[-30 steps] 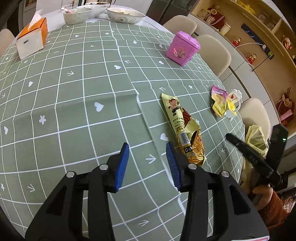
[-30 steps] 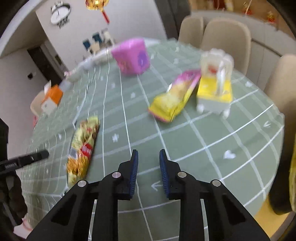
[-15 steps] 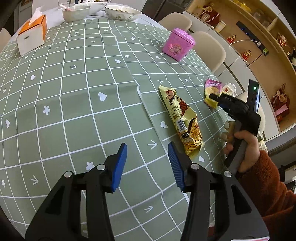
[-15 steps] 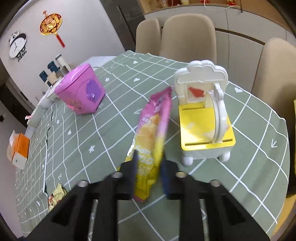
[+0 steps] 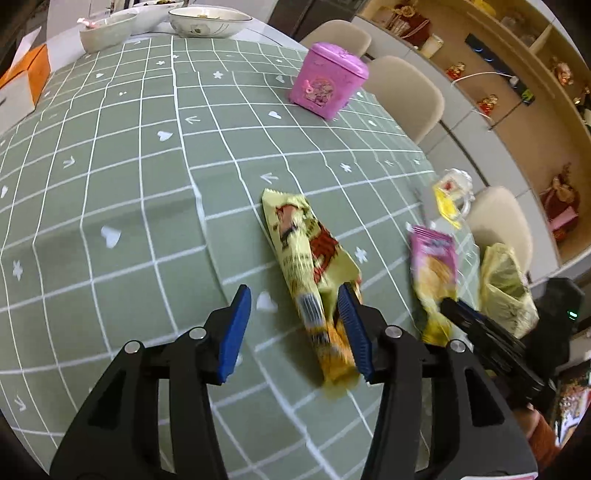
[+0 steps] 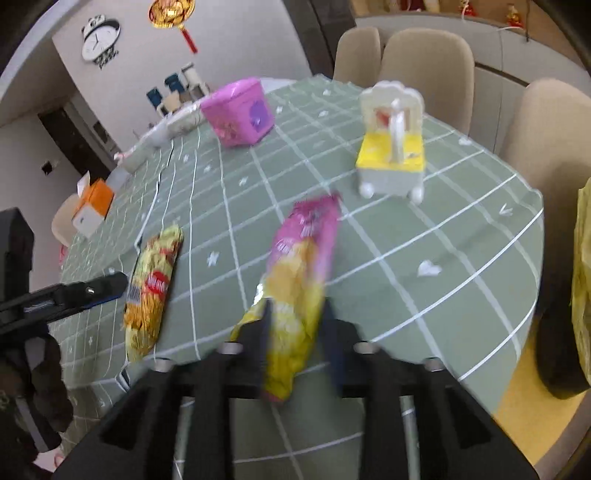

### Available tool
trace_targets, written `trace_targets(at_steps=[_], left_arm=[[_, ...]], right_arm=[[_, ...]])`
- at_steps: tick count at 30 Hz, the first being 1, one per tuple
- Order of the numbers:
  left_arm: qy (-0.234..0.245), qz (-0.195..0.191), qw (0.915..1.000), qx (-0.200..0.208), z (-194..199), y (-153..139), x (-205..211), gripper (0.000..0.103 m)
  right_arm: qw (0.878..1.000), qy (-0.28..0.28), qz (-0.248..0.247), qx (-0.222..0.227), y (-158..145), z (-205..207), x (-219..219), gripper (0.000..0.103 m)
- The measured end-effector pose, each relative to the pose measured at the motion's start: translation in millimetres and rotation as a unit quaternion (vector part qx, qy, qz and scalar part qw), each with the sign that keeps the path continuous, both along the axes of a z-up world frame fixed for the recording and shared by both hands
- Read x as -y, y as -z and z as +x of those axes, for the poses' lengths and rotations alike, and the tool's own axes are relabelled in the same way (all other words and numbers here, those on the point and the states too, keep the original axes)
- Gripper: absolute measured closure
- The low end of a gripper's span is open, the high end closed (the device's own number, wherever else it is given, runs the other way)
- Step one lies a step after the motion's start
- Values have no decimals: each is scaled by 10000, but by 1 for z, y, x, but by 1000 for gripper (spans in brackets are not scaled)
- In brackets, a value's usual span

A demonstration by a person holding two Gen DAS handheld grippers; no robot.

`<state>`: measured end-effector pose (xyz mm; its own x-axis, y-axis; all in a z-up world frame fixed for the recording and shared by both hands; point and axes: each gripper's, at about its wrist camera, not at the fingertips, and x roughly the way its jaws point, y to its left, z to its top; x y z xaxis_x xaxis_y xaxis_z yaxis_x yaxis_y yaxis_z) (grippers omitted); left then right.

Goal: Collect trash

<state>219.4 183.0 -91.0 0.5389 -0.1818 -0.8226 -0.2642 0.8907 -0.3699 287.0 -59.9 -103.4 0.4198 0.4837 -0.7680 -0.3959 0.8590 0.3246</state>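
closest to the cameras, left tool: blue pads spread wide, nothing pinched. it hangs low over the bench, and the right pad sits just beside the near end of the yellow snack wrapper
right tool: pinching the pink and yellow chip bag by its near end, with the rest of the bag poking out forward over the bench. pretty blurry in its own view, but the fingers are clearly tight on both sides of it. in the left view the same bag sticks up out of the black fingers near the bench edge
yellow snack wrapper: lying flat on the bench, long way pointing away from the left camera, open end nearest. in the right view it's off to the left of the held bag, with the left tool's tip just beside it
yellow plastic bag: hanging just past the bench edge on the right side, near the right tool
toy chair: white and yellow, standing upright, a bit beyond the chip bag's far end
pink bin: farther back, upright, lid shut
far end: couple of bowls and an orange tissue box near the far rim
around the bench: beige chairs
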Motion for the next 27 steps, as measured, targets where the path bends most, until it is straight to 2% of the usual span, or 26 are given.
trace_targets(at_steps=[3, 7, 8, 10, 12, 17, 18, 19, 20, 21, 24, 27], left_arm=[[-121, 36, 9999, -8, 7, 1, -1, 56], [-176, 43, 9998, -70, 7, 0, -2, 56], [-173, 53, 9998, -84, 6, 0, -1, 56], [-168, 98, 9997, -118, 7, -1, 2, 56], [-178, 121, 9996, -175, 10, 1, 6, 56], [-389, 270, 9982, -378, 24, 7, 16, 57], [-421, 298, 9977, -430, 28, 9, 18, 68], [-442, 338, 9973, -488, 31, 10, 20, 83], [-483, 392, 9965, -556, 33, 11, 22, 88], [-559, 401, 9961, -549, 33, 9, 24, 88], [-648, 490, 9964, -258, 30, -13, 33, 89], [-679, 799, 9940, 324, 27, -60, 53, 89]], right_arm=[[9994, 161, 282, -135, -1, 18, 4, 60], [9995, 217, -89, -209, 8, 40, -4, 60], [9996, 160, -139, -198, 8, 42, -5, 67], [9997, -27, -228, -124, 6, 43, -11, 88], [9993, -235, -286, -10, -4, 40, -13, 93], [9983, -489, -244, 216, -32, 29, -3, 93], [9979, -523, -257, 278, -38, 28, 1, 93], [9975, -555, -267, 343, -44, 27, 6, 93], [9972, -574, -268, 384, -48, 27, 8, 93], [9968, -612, -249, 449, -55, 27, 14, 93], [9955, -663, -161, 658, -74, 29, 30, 93], [9937, -664, -19, 899, -97, 33, 49, 93]])
